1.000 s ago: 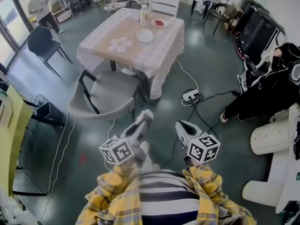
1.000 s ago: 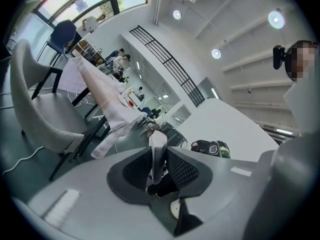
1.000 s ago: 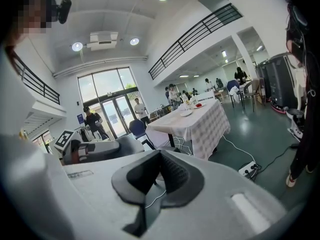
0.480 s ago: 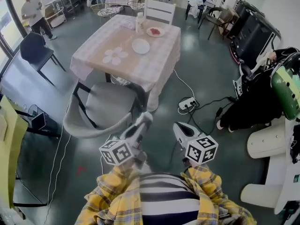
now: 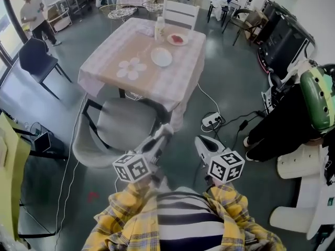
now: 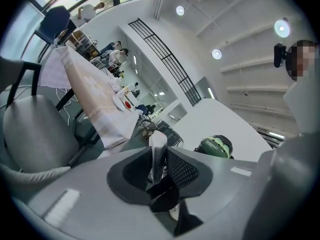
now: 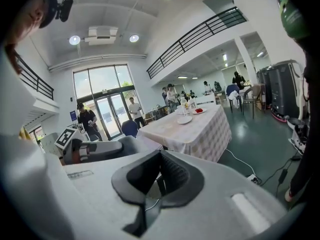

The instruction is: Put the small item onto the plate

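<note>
A white plate (image 5: 161, 56) lies on the checked tablecloth of a table (image 5: 172, 80) ahead of me, beside a flower-shaped mat (image 5: 131, 68). Farther back stand a dish with something red (image 5: 178, 38) and a bottle (image 5: 159, 27). My left gripper (image 5: 164, 131) is held in front of my body over the floor, shut on a small pale flat item (image 6: 159, 145) that sticks up between its pads. My right gripper (image 5: 201, 141) hangs beside it, jaws together and nothing in them. The right gripper view shows the plate (image 7: 184, 119) far off on the table.
A grey armchair (image 5: 123, 122) stands between me and the table. A power strip (image 5: 213, 120) and cables lie on the floor to the right. A person in black (image 5: 290, 116) sits at the right, near a green helmet (image 5: 316, 95). A dark chair (image 5: 34, 56) stands at the left.
The table and armchair have come closer and lower in the head view as I move toward them. Both grippers keep their place in front of me.
</note>
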The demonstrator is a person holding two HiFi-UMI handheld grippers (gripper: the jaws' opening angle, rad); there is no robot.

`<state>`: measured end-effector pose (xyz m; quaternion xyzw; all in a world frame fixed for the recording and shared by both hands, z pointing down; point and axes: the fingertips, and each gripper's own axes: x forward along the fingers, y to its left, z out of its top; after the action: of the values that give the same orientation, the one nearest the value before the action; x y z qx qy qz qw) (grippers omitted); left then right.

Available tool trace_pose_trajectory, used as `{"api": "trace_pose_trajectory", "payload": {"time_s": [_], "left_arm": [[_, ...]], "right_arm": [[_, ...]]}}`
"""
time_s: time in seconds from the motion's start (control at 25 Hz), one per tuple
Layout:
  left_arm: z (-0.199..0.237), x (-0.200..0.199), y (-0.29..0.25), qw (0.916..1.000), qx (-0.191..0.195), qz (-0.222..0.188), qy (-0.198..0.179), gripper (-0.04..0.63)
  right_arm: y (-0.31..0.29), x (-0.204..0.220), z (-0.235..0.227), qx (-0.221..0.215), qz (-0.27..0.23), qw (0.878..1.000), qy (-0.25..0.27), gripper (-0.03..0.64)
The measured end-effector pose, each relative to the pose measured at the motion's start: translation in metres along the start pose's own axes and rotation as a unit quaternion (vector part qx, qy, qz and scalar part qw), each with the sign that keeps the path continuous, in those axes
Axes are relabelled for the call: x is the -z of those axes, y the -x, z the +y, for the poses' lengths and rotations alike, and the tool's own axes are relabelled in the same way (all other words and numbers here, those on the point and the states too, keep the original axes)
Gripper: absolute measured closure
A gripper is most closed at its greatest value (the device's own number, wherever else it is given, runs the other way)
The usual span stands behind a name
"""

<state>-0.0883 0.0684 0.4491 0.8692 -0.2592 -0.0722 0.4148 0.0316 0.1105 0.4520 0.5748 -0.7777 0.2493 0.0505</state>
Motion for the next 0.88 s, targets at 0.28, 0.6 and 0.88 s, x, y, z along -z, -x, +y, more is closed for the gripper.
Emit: {"api": "trace_pose_trajectory", "payload": {"time_s": [0.28, 0.6, 0.88], "left_arm": [[0.016, -0.011, -0.011, 0.9999, 0.0, 0.008, 0.012, 0.514], [0.035, -0.03, -0.034, 0.9995, -0.022, -0.007, 0.021, 0.514], [0.037, -0.052, -0.085, 0.9991, -0.028, -0.025, 0.021, 0.514]], "right_arm": [[-0.02, -0.008, -0.002, 0.011, 0.004, 1.0, 0.002, 0.62], [-0.052, -0.026, -0.022, -0.007, 0.008, 1.0, -0.002, 0.62], [-0.081, -0.056, -0.056, -0.034, 0.014, 0.999, 0.009, 0.62]]}}
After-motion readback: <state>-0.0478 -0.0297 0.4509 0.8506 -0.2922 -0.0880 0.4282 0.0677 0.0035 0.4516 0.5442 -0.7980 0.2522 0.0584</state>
